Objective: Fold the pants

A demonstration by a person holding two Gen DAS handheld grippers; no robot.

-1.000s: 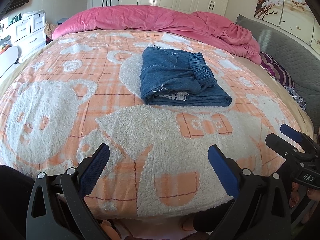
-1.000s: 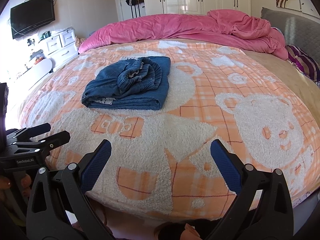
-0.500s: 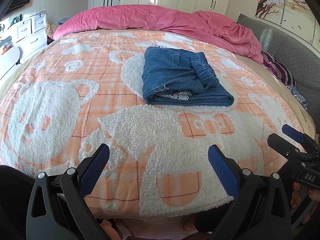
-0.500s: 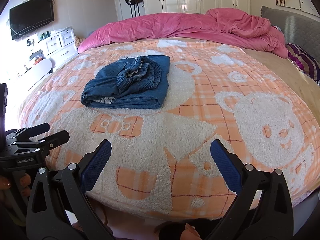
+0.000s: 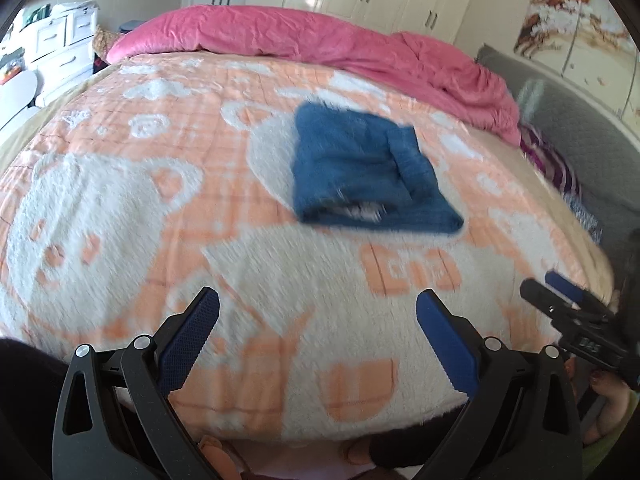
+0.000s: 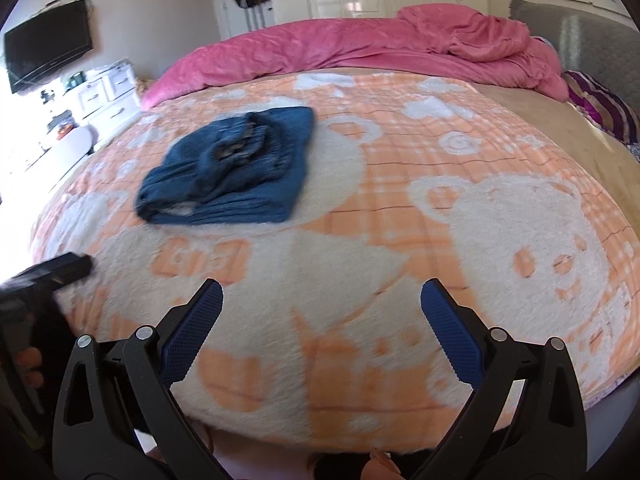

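Note:
The blue denim pants lie folded into a compact rectangle on the orange and white bear-pattern blanket, near the middle of the bed. In the right wrist view the pants lie left of centre. My left gripper is open and empty, held above the bed's near edge, well short of the pants. My right gripper is open and empty too, also at the near edge. Each gripper shows at the side of the other's view, the right one and the left one.
A crumpled pink duvet lies along the far side of the bed. A grey headboard and a striped purple pillow are at the right. White drawers stand at the left, wardrobes behind, a TV on the wall.
Both grippers have shifted a little and both views are now motion-blurred. The folded pants lie where they were. Both grippers stay open.

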